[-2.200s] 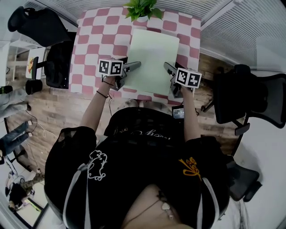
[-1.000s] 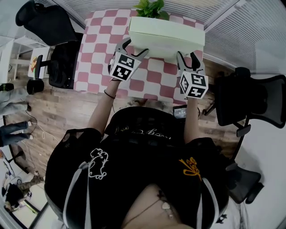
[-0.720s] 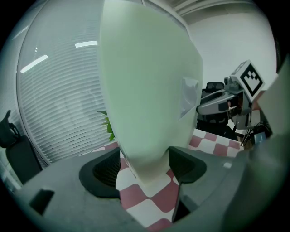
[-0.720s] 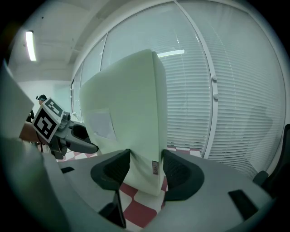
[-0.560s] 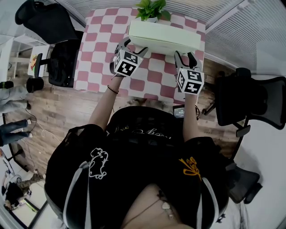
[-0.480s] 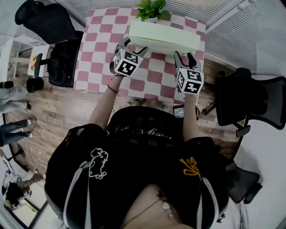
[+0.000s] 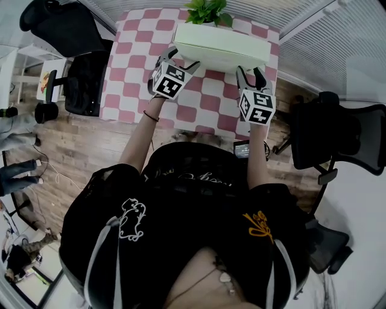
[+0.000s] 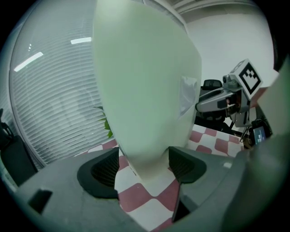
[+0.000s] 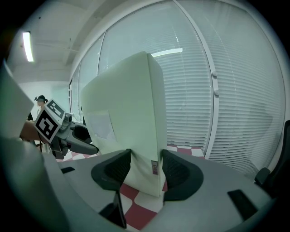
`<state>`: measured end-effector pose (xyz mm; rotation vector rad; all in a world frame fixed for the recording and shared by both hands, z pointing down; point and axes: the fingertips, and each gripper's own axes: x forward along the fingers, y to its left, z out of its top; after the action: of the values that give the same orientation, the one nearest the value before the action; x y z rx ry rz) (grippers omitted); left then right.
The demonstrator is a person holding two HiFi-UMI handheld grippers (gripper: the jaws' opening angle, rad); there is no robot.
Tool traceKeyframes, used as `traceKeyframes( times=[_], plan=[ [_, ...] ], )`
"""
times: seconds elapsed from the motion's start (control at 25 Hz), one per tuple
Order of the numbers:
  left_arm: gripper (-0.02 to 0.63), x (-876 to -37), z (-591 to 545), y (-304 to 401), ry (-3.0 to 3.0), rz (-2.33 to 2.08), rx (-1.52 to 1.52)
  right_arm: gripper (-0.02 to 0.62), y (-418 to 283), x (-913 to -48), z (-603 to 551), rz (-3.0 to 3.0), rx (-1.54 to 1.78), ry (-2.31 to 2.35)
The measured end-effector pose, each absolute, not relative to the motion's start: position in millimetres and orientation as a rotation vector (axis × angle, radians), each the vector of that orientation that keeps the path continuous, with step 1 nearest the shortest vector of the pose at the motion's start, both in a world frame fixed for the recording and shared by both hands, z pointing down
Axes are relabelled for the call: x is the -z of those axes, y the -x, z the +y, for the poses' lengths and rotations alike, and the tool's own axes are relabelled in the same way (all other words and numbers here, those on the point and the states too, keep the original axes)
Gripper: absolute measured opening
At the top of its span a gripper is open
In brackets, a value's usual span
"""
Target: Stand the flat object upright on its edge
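A pale green flat box [image 7: 220,48] stands on its long edge on the pink-and-white checkered table [image 7: 132,60], its broad face toward me. My left gripper [image 7: 179,60] holds its left end, and in the left gripper view the box [image 8: 145,81] fills the gap between the pads of that gripper [image 8: 144,165]. My right gripper [image 7: 250,72] holds the right end. Its jaws are closing, and in the right gripper view both pads of it [image 9: 146,170] press on the box [image 9: 124,127]. The box's lower corner hangs just above the checkered cloth there.
A potted plant [image 7: 205,11] stands at the table's far edge, right behind the box. Black office chairs stand to the left [image 7: 78,84] and to the right [image 7: 338,133] of the table. Window blinds [image 9: 226,90] run along the far side.
The box lay flat on the table earlier; it now stands on its long edge between both grippers. Over the last second it has shifted only slightly.
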<state>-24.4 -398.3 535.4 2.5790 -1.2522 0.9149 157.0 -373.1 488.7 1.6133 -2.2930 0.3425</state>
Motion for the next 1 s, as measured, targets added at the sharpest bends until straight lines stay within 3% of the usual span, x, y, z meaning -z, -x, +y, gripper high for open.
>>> traceKeyframes(
  times=[0.32,1.0],
  plan=[
    [0.342,-511.1,-374.5,29.8,-2.569,-1.203,-0.713,0.222,-156.6,-488.4,-384.9,-2.288,-0.352,-1.633],
    [0.341,-513.9,-304.4,43.7,-2.572,-1.069,-0.701,0.222,-158.3,-483.3,-399.2,-2.238,-0.338,-1.661]
  ],
)
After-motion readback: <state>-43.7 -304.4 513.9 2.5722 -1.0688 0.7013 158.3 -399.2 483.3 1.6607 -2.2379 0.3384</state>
